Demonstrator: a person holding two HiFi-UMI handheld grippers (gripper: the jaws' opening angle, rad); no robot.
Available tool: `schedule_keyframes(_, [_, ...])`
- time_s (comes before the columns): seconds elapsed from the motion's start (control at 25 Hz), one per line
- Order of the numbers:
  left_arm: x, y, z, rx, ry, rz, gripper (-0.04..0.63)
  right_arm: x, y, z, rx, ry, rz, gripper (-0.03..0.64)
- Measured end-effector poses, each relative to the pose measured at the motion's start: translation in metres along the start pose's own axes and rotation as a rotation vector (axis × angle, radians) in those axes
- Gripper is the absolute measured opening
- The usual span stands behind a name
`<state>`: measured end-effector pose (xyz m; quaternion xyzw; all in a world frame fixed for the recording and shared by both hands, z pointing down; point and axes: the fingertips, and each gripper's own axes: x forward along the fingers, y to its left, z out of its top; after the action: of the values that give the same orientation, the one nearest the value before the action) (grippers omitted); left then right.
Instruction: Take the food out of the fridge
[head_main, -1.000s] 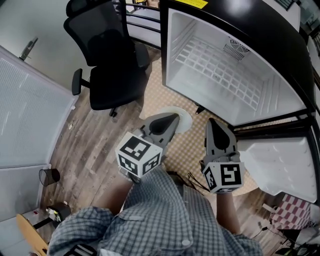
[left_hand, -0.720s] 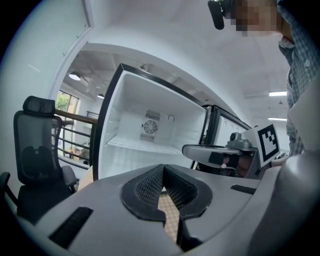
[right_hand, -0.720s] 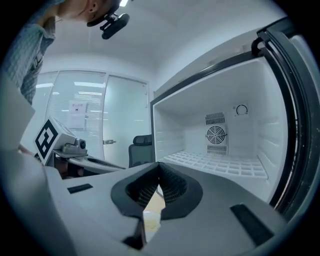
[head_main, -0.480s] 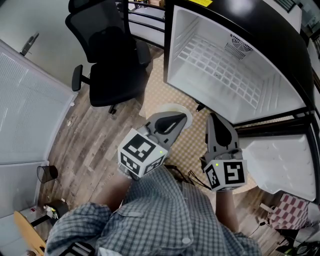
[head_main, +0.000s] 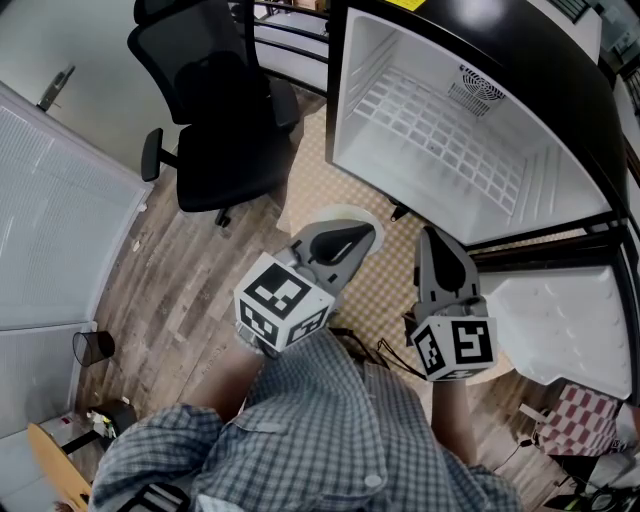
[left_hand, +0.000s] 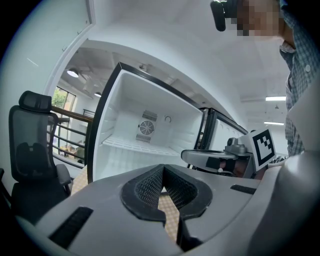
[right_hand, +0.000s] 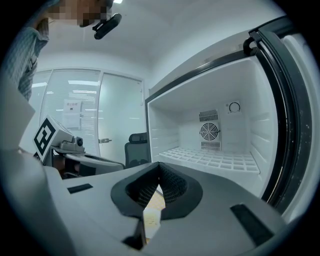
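Left tongs: The left tongs (head_main: 356, 236) are squeezed shut, with nothing between the two tips (left_hand: 163, 172). They point a little down at the floor in front of the fridge.
Right tongs: The right tongs (head_main: 432, 242) are pinched shut too, and empty (right_hand: 159, 167). They are just beside the left tongs.
Fridge: The fridge (head_main: 360, 95) is open, ahead of both tongs and a bit to the right of the left ones.
Shelf: The white wire shelf (right_hand: 215, 160) is ahead of the right tongs. It is bare.
Food: I see no food on the shelf or anywhere near the tongs.
Door: The fridge door (head_main: 560, 320) hangs open to the right of the right tongs. I cannot see into its pockets.
How it may feel: No food shows, so this is a guess. Cold food may be wet and slippery, and soft packs could squash.
Where to grab: Open the tongs first. Then I would hold the food around its middle, or a firm edge, not too hard.
Chair: A black chair (head_main: 215, 110) stands to the left of the left tongs, well apart.
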<state>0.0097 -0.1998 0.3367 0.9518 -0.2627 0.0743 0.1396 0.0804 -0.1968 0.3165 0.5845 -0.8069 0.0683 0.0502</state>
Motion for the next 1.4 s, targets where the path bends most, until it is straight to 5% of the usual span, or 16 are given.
schedule_keyframes(1.4, [-0.003, 0.005, -0.007, -0.039, 0.010, 0.014, 0.006, -0.001, -0.006, -0.015, 0.006, 0.050, -0.006, 0.009])
